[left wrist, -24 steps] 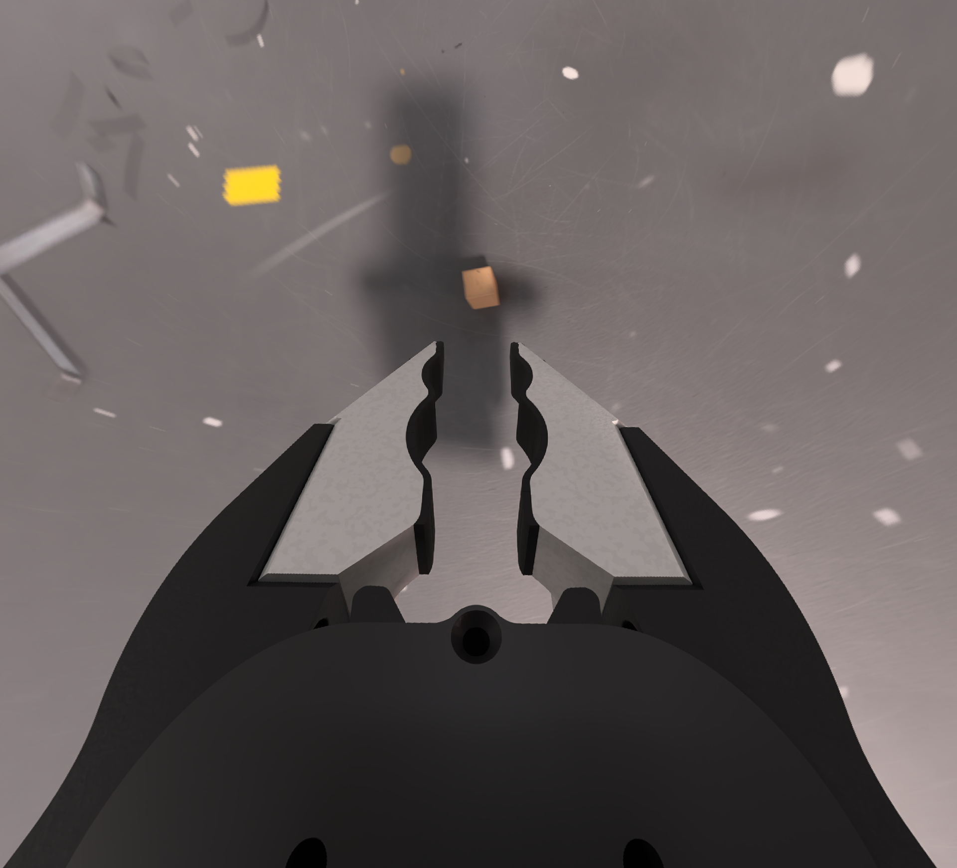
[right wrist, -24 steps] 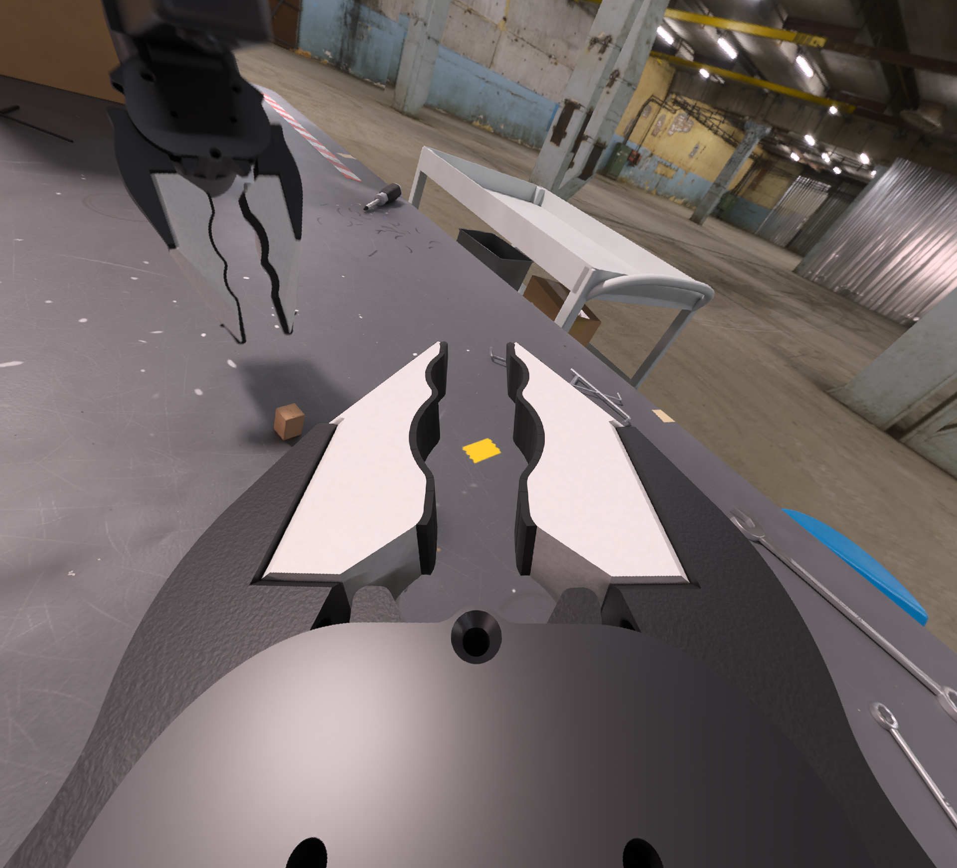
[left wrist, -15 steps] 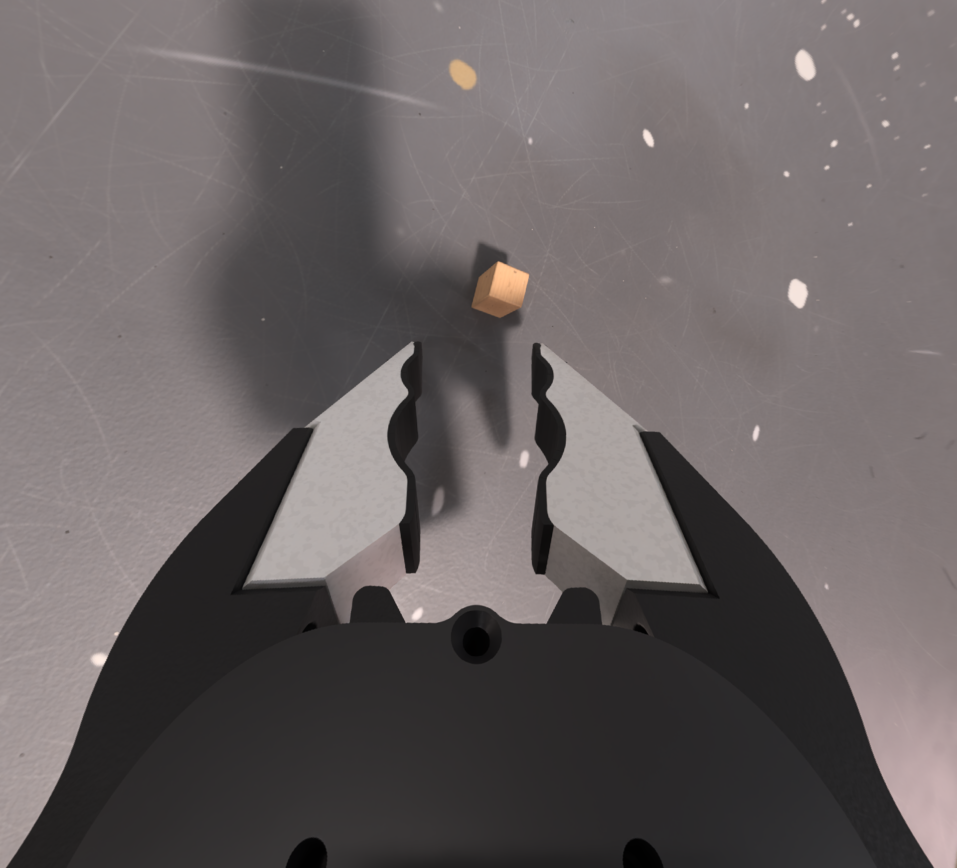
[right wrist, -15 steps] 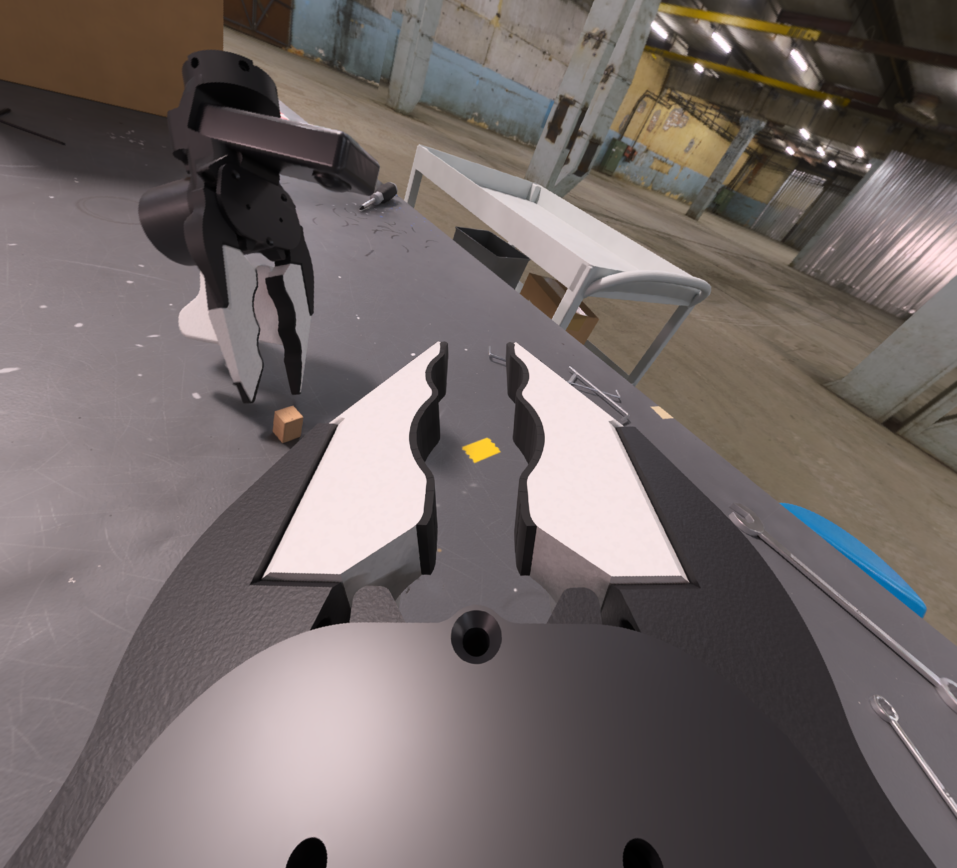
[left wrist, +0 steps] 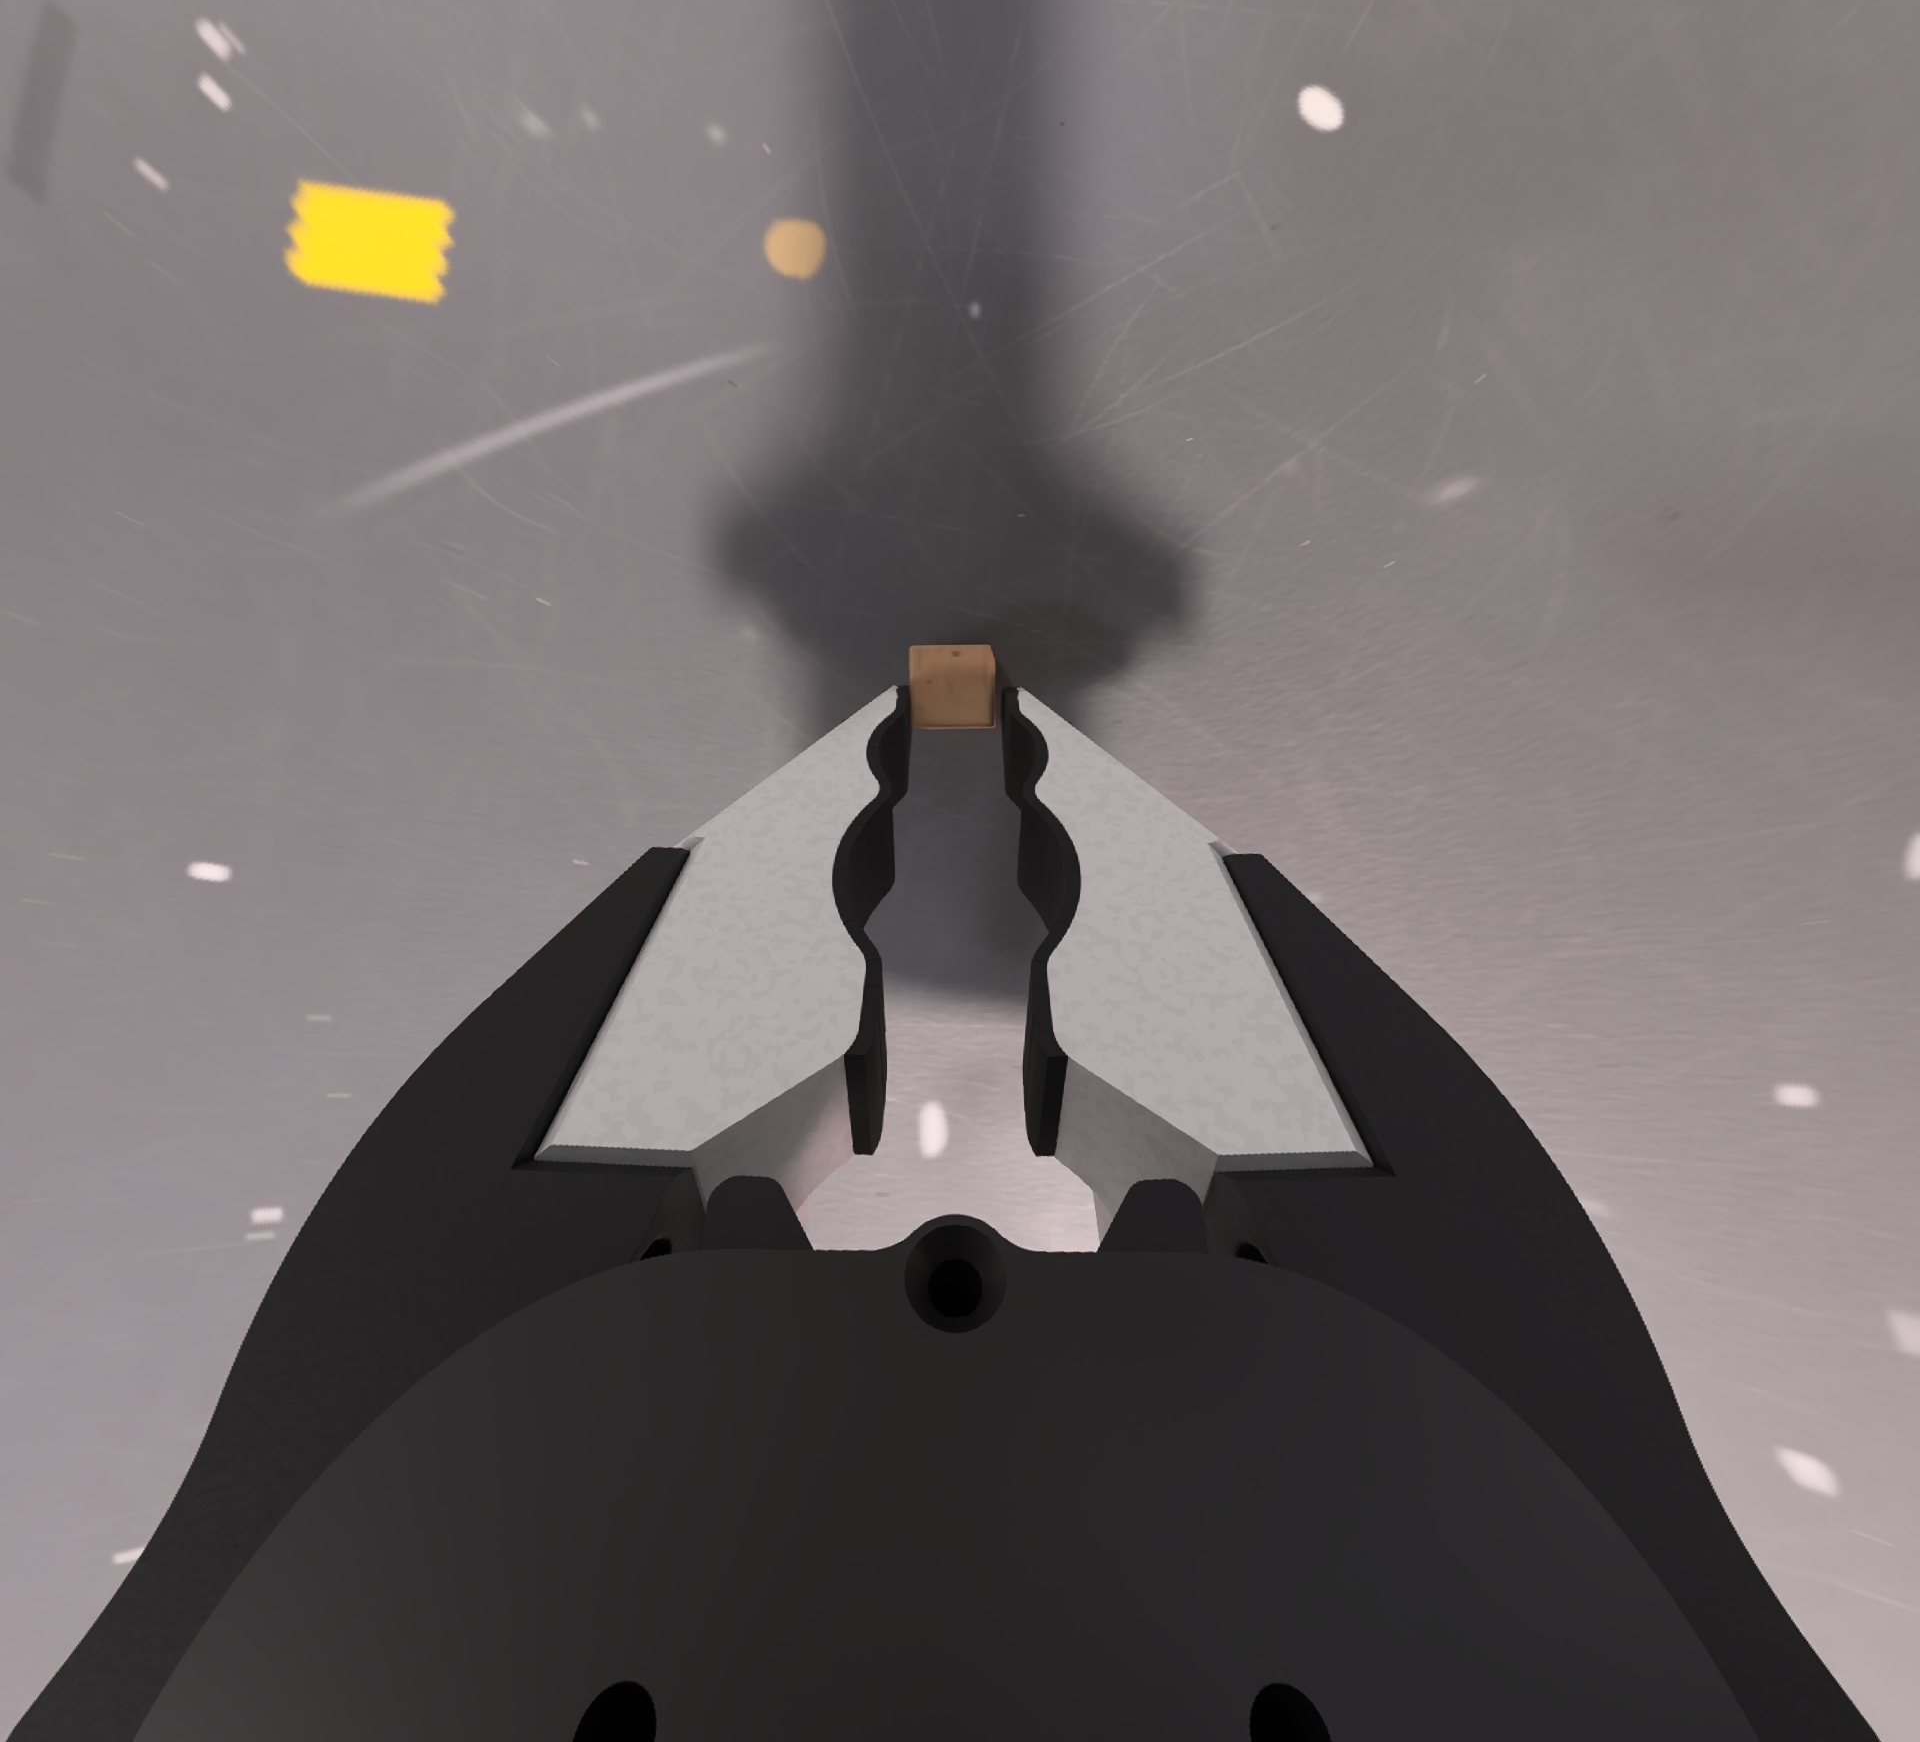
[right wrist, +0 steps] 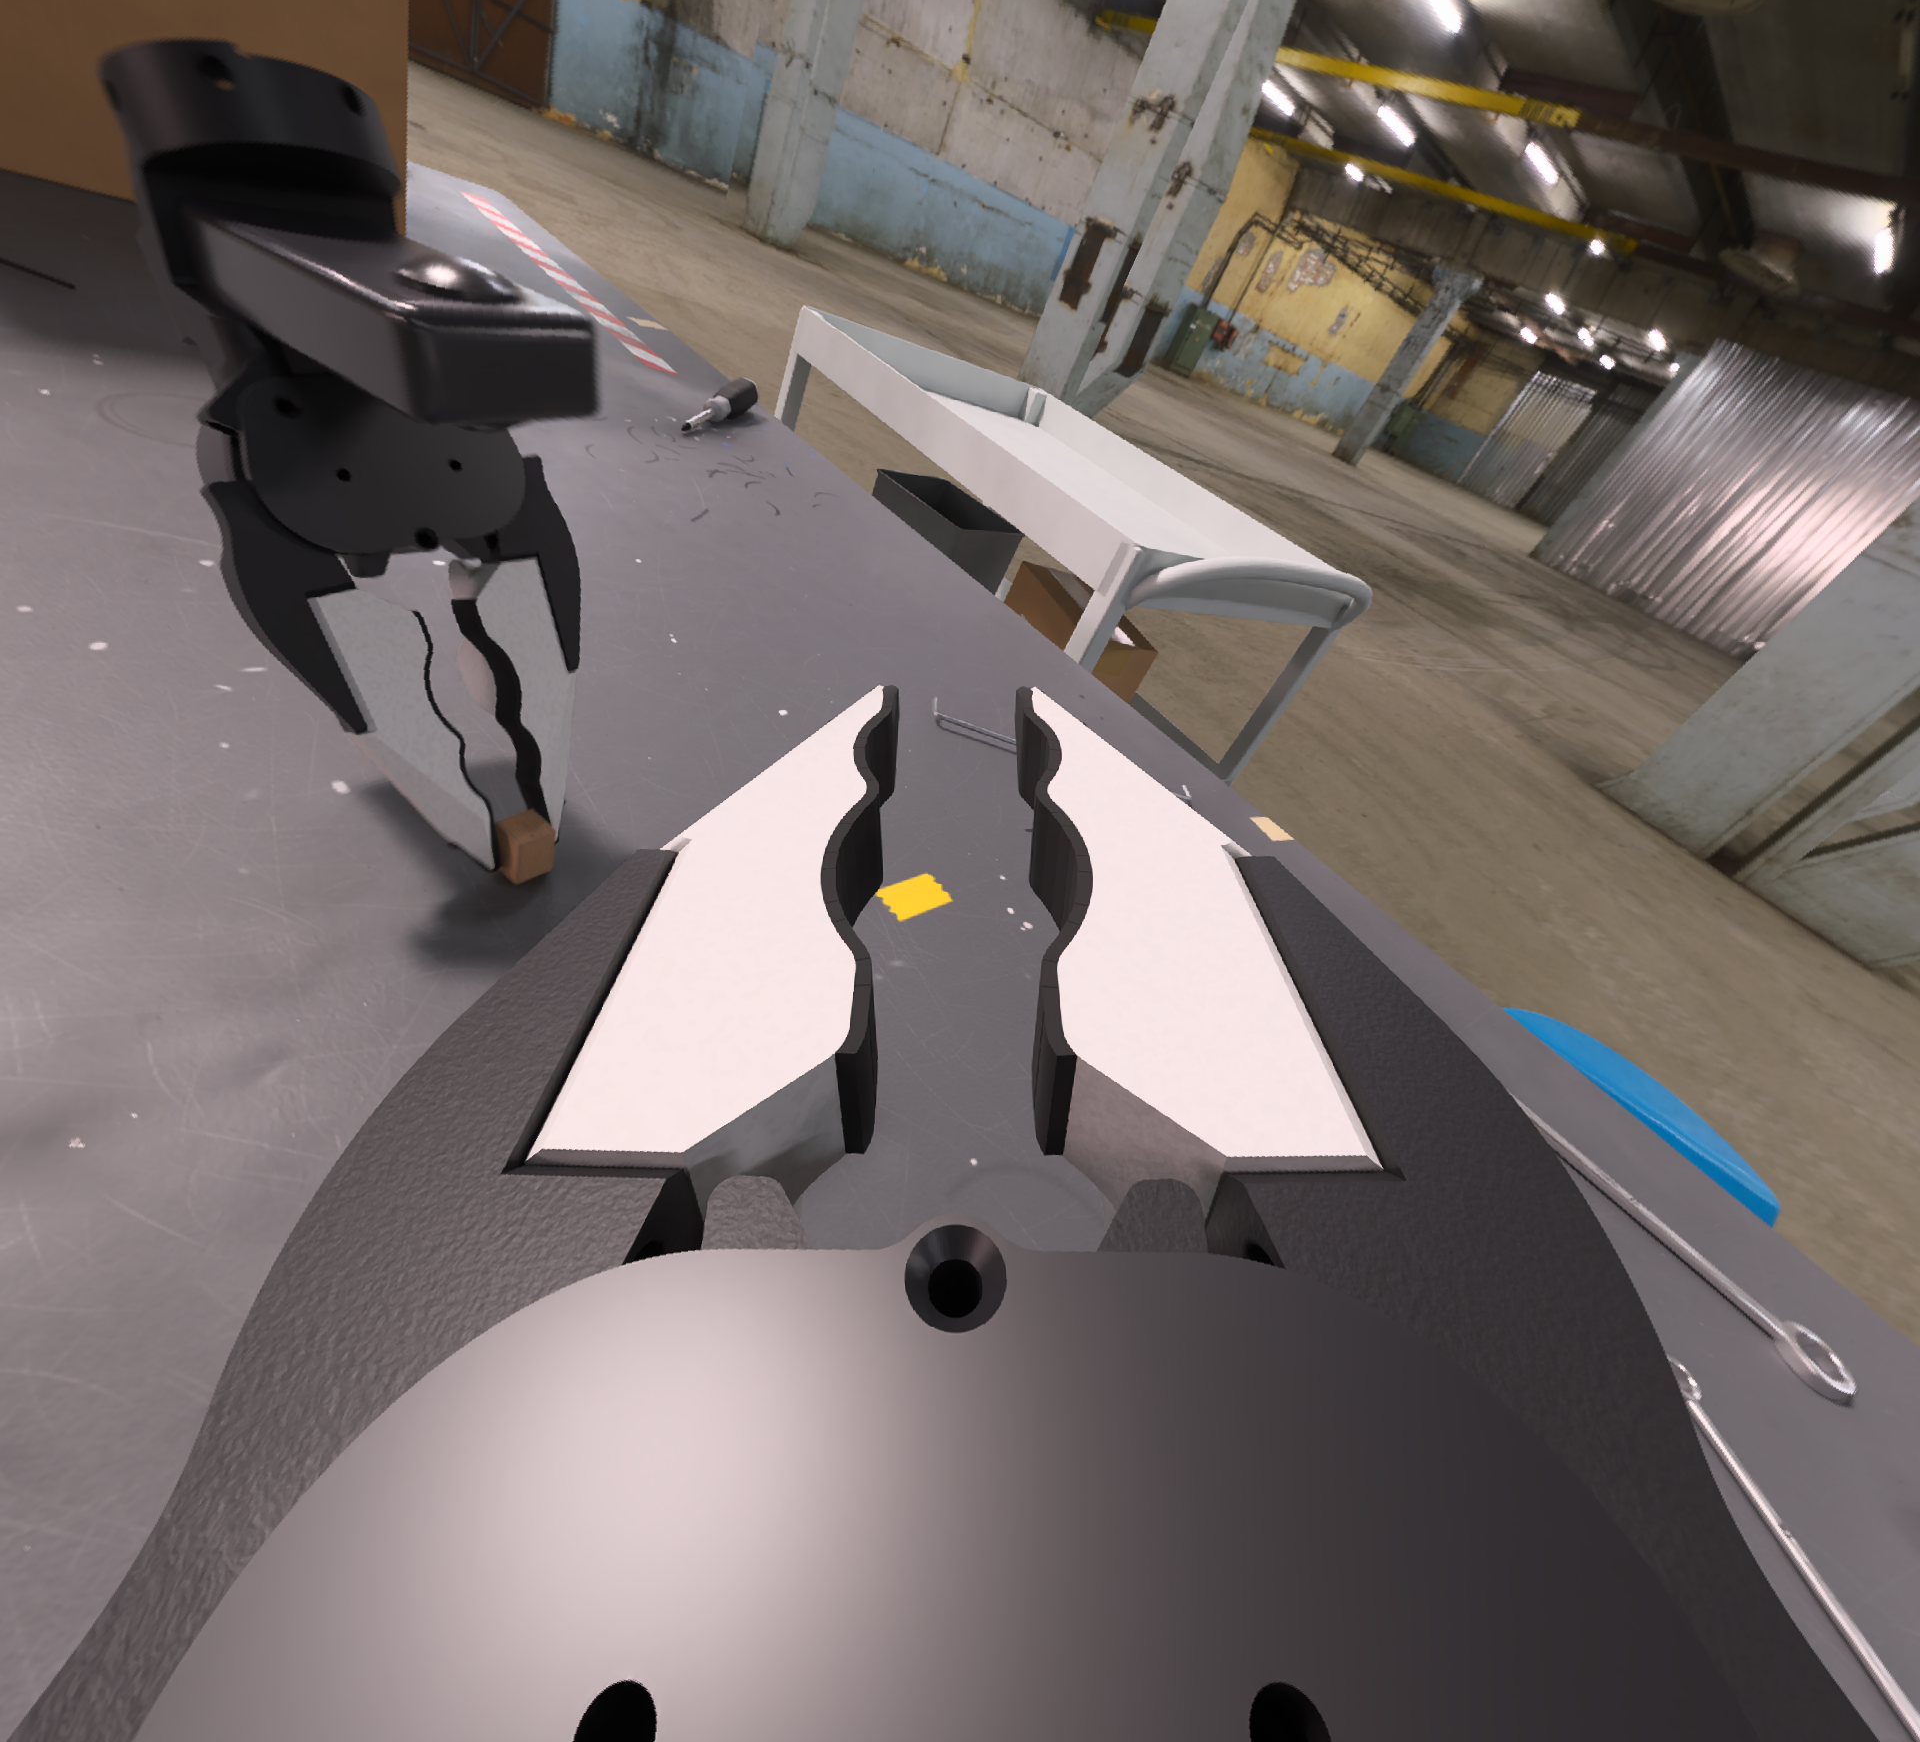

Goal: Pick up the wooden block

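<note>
Since half a second ago the left tool point(left wrist: 953, 693) has come down and swung around the wooden block point(left wrist: 952, 686), which then lay loose just ahead of its tips. Now the block sits between the very tips of the two fingers, both touching its sides. In the right wrist view the left tool point(right wrist: 516, 845) leans down steeply, and the block point(right wrist: 525, 844) rests at or just above the grey tabletop point(right wrist: 156, 1017); which one cannot be told. The right tool point(right wrist: 954, 705) hangs apart to one side, its jaws narrowly parted with nothing between them. A yellow tape scrap point(right wrist: 914, 894) lies on the tabletop beyond its tips.
</note>
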